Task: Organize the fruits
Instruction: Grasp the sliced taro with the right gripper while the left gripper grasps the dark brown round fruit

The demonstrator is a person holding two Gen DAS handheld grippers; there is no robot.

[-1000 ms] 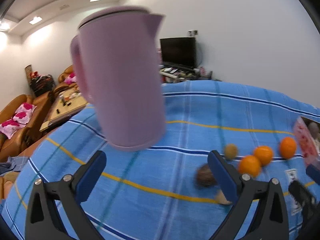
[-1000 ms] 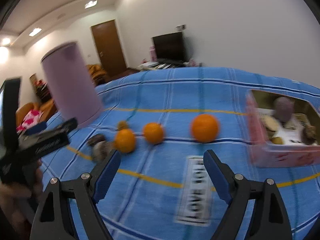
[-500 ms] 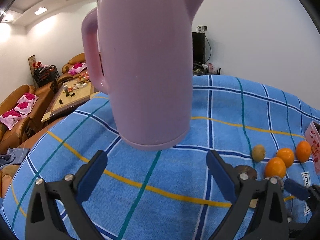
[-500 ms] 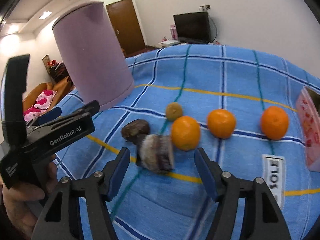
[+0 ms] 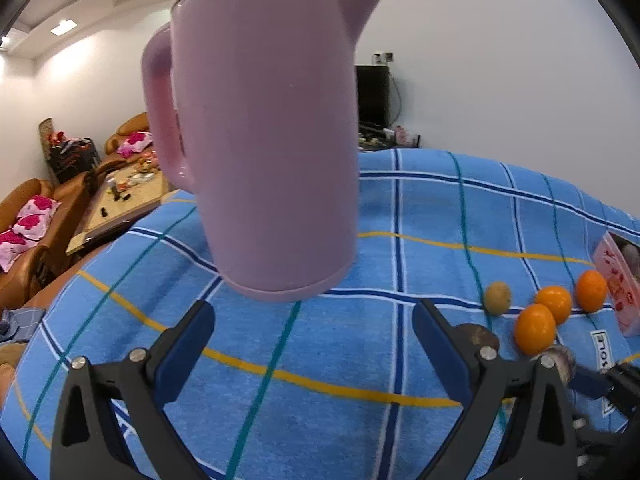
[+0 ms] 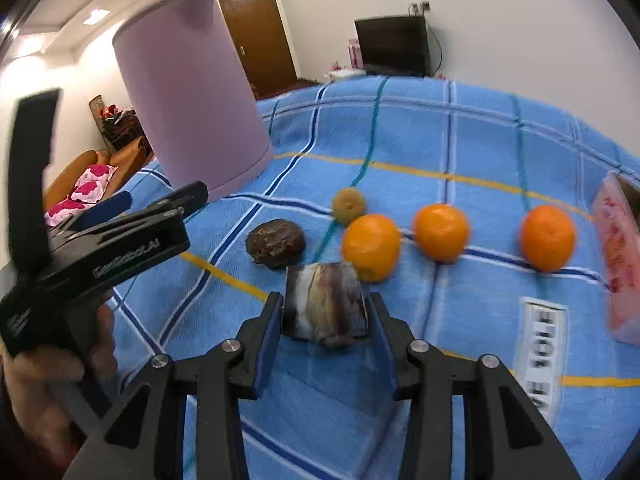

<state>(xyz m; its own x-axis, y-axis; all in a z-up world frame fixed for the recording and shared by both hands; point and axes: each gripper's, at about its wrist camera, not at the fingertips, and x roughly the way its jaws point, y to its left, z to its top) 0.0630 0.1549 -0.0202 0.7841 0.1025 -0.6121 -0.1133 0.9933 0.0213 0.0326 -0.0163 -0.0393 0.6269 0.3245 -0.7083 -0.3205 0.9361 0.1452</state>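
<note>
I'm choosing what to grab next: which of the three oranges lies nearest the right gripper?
The leftmost round orange, just beyond the right gripper and beside its brown-and-white chunk; the others lie further right.

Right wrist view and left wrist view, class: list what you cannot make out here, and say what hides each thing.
- Pink box: contents unseen; the right wrist view's edge cuts it off, and it is blurred.
- Label on the cloth: blurred in the right wrist view, lettering unreadable.
- Purple kettle: its top runs out of the right wrist view.
- Right gripper: jaws cut off in the left wrist view.
</note>
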